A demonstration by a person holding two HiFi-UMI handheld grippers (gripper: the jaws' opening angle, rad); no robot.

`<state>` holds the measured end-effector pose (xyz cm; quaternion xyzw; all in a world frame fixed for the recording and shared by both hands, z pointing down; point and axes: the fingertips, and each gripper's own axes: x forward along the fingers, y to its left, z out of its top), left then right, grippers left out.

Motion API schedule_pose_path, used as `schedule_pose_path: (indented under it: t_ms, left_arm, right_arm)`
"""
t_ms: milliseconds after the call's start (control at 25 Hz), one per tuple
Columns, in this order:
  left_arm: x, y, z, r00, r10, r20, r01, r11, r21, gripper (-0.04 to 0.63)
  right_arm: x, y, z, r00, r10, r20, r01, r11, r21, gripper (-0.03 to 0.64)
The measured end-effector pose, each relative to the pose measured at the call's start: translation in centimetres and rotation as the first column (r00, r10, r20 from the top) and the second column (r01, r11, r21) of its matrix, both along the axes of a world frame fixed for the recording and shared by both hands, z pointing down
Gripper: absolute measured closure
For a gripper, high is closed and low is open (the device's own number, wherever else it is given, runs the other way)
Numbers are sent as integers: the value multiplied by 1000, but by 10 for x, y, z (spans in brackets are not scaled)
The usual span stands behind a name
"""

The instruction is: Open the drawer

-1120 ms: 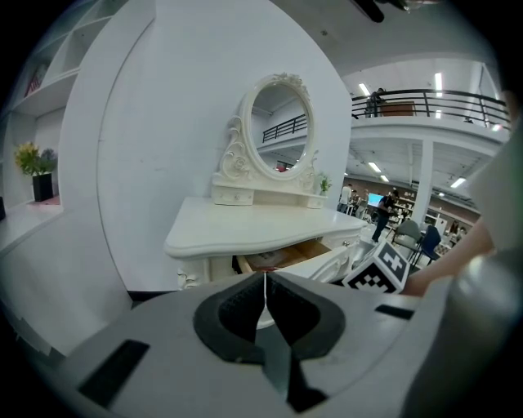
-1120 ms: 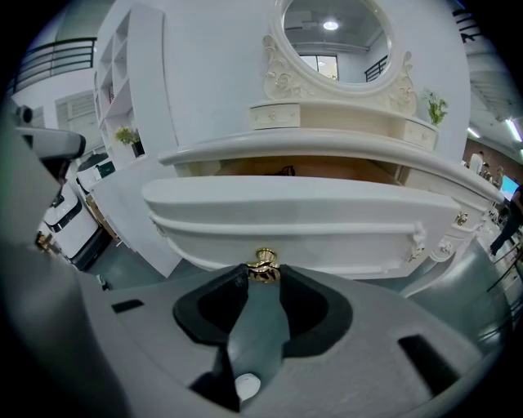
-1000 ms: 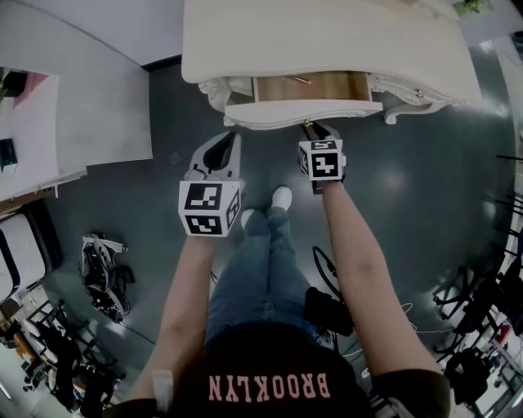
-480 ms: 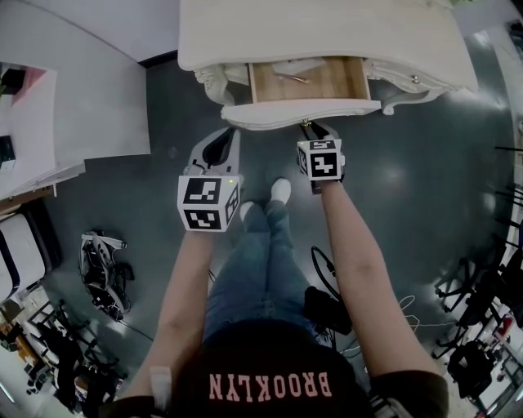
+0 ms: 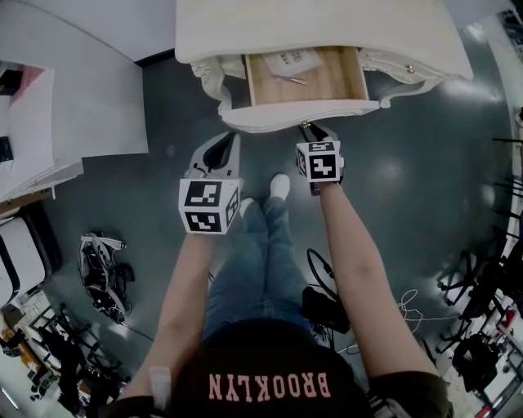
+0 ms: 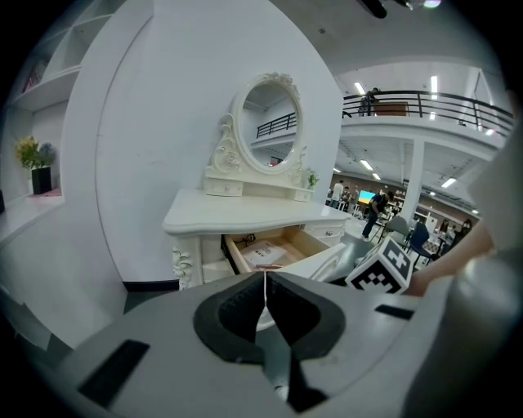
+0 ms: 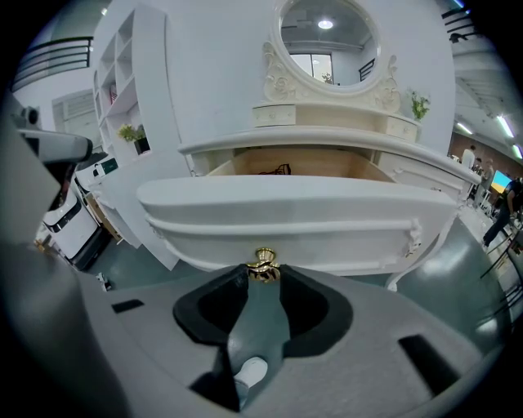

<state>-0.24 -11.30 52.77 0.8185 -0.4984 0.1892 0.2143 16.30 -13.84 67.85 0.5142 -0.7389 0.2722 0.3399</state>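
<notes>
Seen from above, a person stands facing a white dressing table. Nearest, the left gripper (image 5: 232, 140) hangs in the air left of centre, its jaws pressed together on nothing, clear of the furniture. Just to its right, the right gripper (image 5: 309, 126) pinches the small gold knob (image 7: 263, 266) at the middle of the drawer front. Beyond, the drawer (image 5: 302, 113) stands well out from under the table top (image 5: 319, 24). Inside lie a sheet of paper (image 5: 292, 60) and a thin item, possibly a pen. Farthest, an oval mirror (image 7: 327, 34) rises at the table's back. The drawer looks rigid and fairly light. The smooth little knob is the one sensible hold, and a straight nearward pull should resist slipping.
</notes>
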Motion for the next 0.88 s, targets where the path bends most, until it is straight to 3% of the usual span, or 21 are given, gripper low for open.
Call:
schedule_pose_path:
  t_ms: [680, 880]
  left_arm:
    - [-3, 14, -5, 1000, -1, -19, 1, 1000, 2, 588]
    - [-7, 12, -14, 1000, -2, -16, 2, 1000, 14, 588]
  right_arm:
    - [4, 26, -1, 999, 39, -6, -39, 999, -16, 509]
    - [6, 27, -1, 997, 71, -13, -71, 996, -56, 509]
